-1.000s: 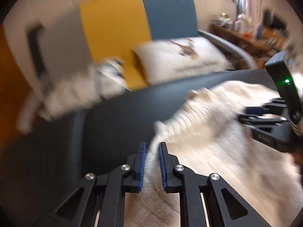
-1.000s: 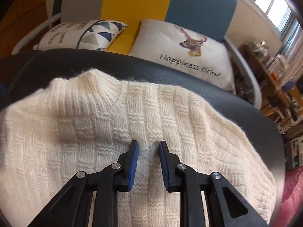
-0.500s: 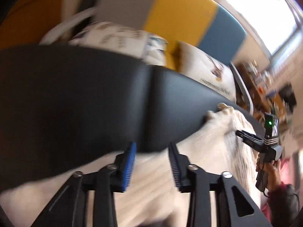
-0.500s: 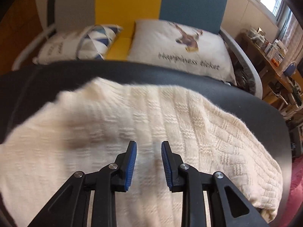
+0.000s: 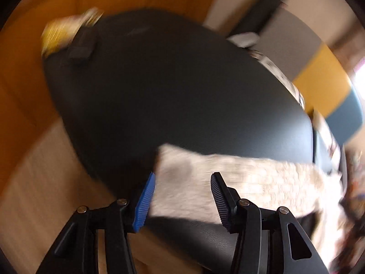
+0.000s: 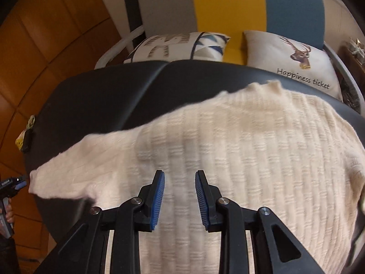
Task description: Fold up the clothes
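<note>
Showing: a cream knitted sweater (image 6: 239, 150) spread flat on a dark round table (image 6: 102, 96), seen from two hand-held grippers.
Left gripper (image 5: 182, 196): jaws wide apart, holding nothing; the end of the sweater's sleeve (image 5: 182, 173) lies between the two blue-faced fingers, and contact with them cannot be judged through the blur.
Right gripper (image 6: 179, 198): jaws parted by a moderate gap, narrower than the left pair, holding nothing; it hangs over the body of the sweater, and whether the tips touch the knit cannot be told.
Sweater position: the body covers the near right part of the table, the collar (image 6: 267, 89) points toward the far edge, and one sleeve (image 6: 75, 173) stretches out to the left, its cuff at the table's left edge.
Right wrist view only: a sofa (image 6: 228, 4) with grey, yellow and blue back panels stands behind the table, carrying a triangle-patterned cushion (image 6: 182, 45) and a deer-print cushion (image 6: 292, 59); the left gripper's tip (image 6: 13, 182) and the hand (image 6: 9, 212) holding it show at the far left, just beside the cuff.
Left wrist view only: light wooden floor (image 5: 34, 182) below the table edge and a long stretch of bare tabletop (image 5: 171, 91); the picture is motion-blurred.
Both views: a small dark and yellow object (image 6: 26, 137) sits at the table's left edge, too blurred to identify.
</note>
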Available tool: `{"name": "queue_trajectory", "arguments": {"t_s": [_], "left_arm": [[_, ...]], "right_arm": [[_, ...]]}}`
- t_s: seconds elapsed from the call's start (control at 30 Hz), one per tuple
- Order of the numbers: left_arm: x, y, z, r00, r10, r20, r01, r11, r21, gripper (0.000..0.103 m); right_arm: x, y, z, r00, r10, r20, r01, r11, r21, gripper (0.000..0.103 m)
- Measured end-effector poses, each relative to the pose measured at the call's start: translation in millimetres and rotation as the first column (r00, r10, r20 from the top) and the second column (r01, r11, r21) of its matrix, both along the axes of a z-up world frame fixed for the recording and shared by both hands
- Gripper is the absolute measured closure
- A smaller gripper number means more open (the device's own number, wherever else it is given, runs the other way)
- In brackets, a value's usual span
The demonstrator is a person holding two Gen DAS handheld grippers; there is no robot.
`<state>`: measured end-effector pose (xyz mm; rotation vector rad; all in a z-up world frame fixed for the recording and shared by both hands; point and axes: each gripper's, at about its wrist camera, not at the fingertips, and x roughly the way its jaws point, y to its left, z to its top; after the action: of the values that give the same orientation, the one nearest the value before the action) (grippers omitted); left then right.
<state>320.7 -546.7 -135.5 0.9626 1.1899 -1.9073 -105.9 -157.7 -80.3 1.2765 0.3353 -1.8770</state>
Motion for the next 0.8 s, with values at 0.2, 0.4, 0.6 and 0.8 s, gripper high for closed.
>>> {"name": "queue_trajectory", "arguments": {"t_s": [0.2,0.4,0.6,0.8], "left_arm": [[29.4,-20.0,-19.5,0.999,0.045,-0.013,-0.044,0.996,0.080,0.050],[13.7,-9.7,-21.2,1.000,0.009,0.011,-0.010,0.999,0.035,0.044],[-7.5,12.5,-10.5,1.000,-0.004,0.028,0.006,0.997,-0.083,0.099],[-10.0,-7.3,19.1,0.991,0.117,-0.061,-0.124,0.981,-0.148,0.100]], "right_arm": [[19.3,-17.4,-2.6,0.999,0.037,0.033,-0.037,0.999,0.003,0.075],[9.7,-21.8,-0.8,0.997,0.050,0.057,-0.050,0.999,-0.001,0.075],[4.7,-22.1,-11.7,0.989,0.108,0.099,-0.111,0.993,0.027,0.075],[10.1,-46.5,-33.2,0.987,0.132,0.095,-0.141,0.986,0.093,0.075]]}}
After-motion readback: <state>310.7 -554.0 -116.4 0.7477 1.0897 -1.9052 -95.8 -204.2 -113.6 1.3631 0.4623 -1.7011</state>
